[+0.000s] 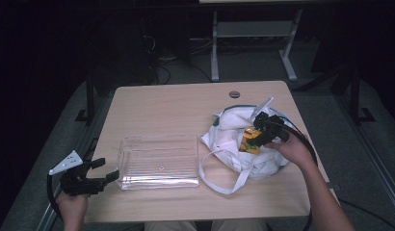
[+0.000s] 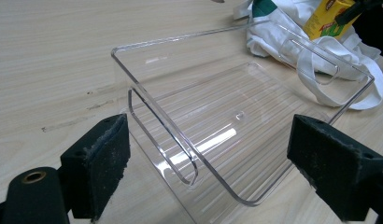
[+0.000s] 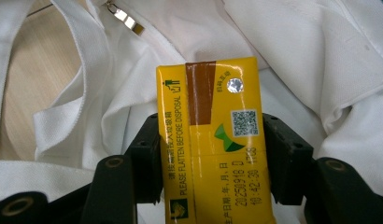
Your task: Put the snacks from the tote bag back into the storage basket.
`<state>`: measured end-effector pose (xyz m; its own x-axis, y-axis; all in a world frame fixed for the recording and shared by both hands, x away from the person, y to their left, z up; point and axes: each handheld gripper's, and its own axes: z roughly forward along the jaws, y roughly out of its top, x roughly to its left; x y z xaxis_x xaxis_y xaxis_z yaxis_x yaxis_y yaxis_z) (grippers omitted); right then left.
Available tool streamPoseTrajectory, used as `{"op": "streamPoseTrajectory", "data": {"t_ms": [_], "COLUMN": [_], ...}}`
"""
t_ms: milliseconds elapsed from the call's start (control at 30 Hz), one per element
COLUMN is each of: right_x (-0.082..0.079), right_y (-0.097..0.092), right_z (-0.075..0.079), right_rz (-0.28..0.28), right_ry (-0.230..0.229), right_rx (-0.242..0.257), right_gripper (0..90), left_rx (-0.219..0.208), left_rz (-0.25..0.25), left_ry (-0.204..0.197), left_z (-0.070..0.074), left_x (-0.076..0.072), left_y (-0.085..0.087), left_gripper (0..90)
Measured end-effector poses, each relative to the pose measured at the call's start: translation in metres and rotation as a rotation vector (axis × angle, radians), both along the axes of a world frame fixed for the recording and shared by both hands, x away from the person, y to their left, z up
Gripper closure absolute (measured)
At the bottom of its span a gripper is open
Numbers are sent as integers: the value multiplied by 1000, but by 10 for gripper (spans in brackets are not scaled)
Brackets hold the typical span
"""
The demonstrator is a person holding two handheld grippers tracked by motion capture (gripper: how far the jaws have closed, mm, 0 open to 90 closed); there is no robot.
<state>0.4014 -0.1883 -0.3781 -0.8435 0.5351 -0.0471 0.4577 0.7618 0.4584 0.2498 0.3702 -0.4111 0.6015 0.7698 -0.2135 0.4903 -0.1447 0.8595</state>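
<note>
Over the white cloth bag (image 1: 243,144) at the table's right side, a yellow drink carton (image 3: 213,140) is clamped between the jaws of the right gripper (image 1: 261,131). Left of the bag sits a clear plastic tray (image 1: 157,161). The left gripper (image 1: 95,173) gapes wide at the tray's near-left corner, holding nothing.

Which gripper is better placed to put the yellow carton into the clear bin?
Right. The right gripper is shut on the yellow carton above the white bag; the left gripper is open beside the clear bin.
</note>
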Motion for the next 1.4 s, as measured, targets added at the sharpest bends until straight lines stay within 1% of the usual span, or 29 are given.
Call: {"op": "streamPoseTrajectory", "data": {"t_ms": [133, 333, 400, 500, 600, 800, 833, 900, 967, 1067, 1100, 1133, 1167, 1200, 1233, 1267, 1300, 1333, 1400], "right_x": [0, 0, 1, 1, 4, 6, 8, 9, 11, 11, 10, 10, 9, 9, 8, 8, 6, 6, 4], "right_y": [1, 2, 4, 5, 3, 3, 3, 3, 2, 1, 1, 1, 2, 2, 2, 2, 2, 2, 2], "right_z": [0, 1, 2, 2, 3, 5, 6, 7, 9, 15, 20, 20, 26, 26, 32, 32, 37, 37, 41], "right_rz": [8, 32, 29, 23, 11, 7, -4, -6, -4, -3, -7, -7, 0, 0, 4, 4, 5, 5, 13], "right_ry": [-6, -10, -15, -7, 6, 10, 16, 14, 18, 5, 0, 0, -11, -11, -16, -16, -21, -21, -25], "right_rx": [-6, -31, -39, -42, -34, -31, -27, -25, -21, -13, -3, -3, -3, -3, 1, 1, 1, 1, -3], "right_gripper": [467, 482, 488, 496, 503, 510, 511, 512, 513, 514, 514, 514, 514, 514, 514, 514, 513, 513, 514], "left_rx": [0, 1, 4, 2, 3, 0, 1, -1, -2, -4, -5, -5, -8, -8, -6, -6, -6, -6, -6], "left_rz": [0, 2, 2, 4, 5, 9, 10, 11, 14, 16, 16, 16, 18, 18, 18, 18, 19, 19, 19], "left_ry": [-1, 0, 0, 0, 0, -4, -4, -6, -6, -7, -7, -7, -7, -7, -9, -9, -10, -10, -9], "left_z": [0, 0, 0, 0, 0, 0, 0, 0, 0, 1, 0, 0, 0, 1, 1, 1, 1, 1, 1], "left_x": [0, 0, 0, 0, -1, -1, -1, -1, -1, -2, -2, -2, -2, -2, -2, -2, -2, -2, -3], "left_y": [0, 0, 1, 1, 2, 3, 3, 3, 3, 4, 4, 4, 4, 4, 4, 4, 5, 5, 5], "left_gripper": [129, 129, 129, 129, 129, 129, 129, 129, 129, 129, 129, 129, 129, 129, 129, 129, 129, 129, 129]}}
